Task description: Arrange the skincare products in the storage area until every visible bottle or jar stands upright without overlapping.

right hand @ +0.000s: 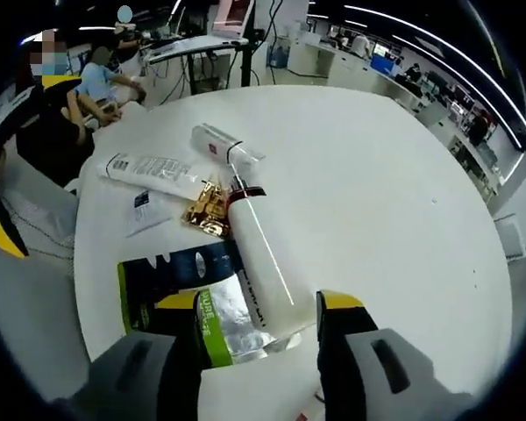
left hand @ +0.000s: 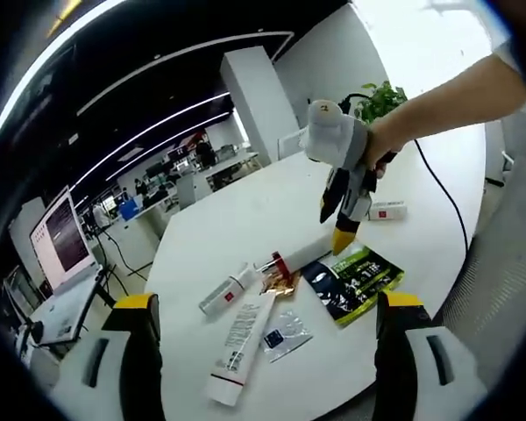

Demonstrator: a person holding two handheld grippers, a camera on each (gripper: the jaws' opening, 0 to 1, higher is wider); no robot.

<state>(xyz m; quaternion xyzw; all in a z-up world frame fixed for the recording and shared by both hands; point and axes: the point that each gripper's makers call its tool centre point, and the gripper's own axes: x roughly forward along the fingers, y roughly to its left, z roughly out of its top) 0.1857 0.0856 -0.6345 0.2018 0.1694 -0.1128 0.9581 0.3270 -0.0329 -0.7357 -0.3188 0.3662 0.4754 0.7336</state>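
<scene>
Left gripper view: my left gripper (left hand: 267,338) hangs w/ fingers spread, empty, above the white counter (left hand: 245,219). Lying flat there: white tube (left hand: 241,346), small white bottle (left hand: 226,294), gold sachet (left hand: 280,282), green-black pouch (left hand: 352,282). Right gripper view: my right gripper (right hand: 261,338), fingers apart, straddles base of long white bottle (right hand: 261,267), not clamped.

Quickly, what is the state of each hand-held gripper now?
Left hand-held gripper: open, holding nothing.
Right hand-held gripper: open around the end of the white bottle lying on the table, not shut on it.
</scene>
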